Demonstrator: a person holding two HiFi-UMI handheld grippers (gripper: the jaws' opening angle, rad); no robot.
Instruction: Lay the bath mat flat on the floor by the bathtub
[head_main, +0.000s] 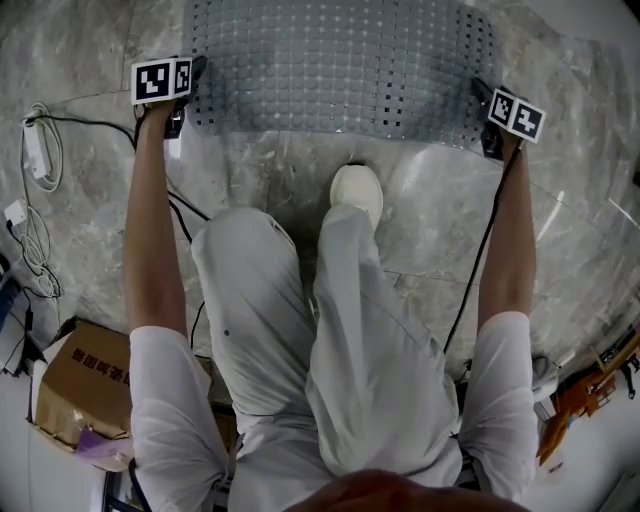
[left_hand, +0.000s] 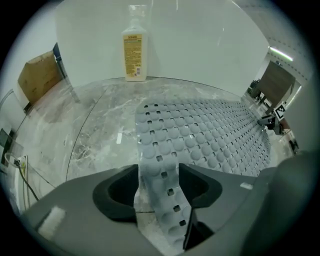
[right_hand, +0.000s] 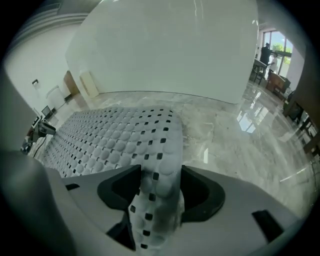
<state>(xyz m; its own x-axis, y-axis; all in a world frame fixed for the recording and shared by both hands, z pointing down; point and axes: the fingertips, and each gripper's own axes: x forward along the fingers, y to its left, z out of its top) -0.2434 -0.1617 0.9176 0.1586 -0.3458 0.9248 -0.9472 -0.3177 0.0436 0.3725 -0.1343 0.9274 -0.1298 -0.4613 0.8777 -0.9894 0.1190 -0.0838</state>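
While the bath mat (head_main: 340, 70) is lying on the floor (head_main: 270, 185), the left gripper (left_hand: 159, 176) and right gripper (right_hand: 159, 181) jaws are standing apart (1 mat corner between each).

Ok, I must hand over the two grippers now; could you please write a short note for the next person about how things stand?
Left gripper: jaws apart; the near-left corner of the bath mat lies between them and does not appear clamped.
Right gripper: the same, with the near-right corner.
Mat: spread on the marble floor in front of the person, mostly flat; its far side is toward a white curved wall, likely the tub. The two near corners curl up into the jaws.
Done: mat spread out.
Left: draw both grippers back off the corners, then check that they settle flat.
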